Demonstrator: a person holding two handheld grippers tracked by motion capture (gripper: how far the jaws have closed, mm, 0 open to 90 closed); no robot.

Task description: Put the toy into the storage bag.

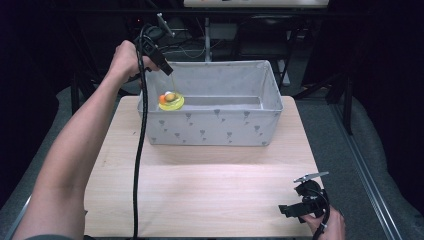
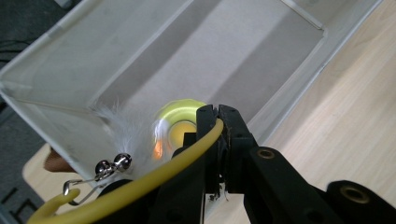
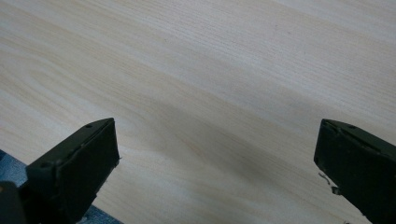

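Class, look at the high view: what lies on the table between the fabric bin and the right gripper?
Nothing: in the high view, bare table runs from the fabric bin to the right gripper.

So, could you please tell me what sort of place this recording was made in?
Probably a lab or recording setup, not a home: a small wooden table ringed by dark curtains, a fabric bin staged on it, and cabled handheld tools, the left gripper and right gripper.

Light wood table (image 1: 200, 190), pretty bare tbh. One grey fabric bin (image 1: 215, 127) with little tree prints sits along the far edge, roughly centred.
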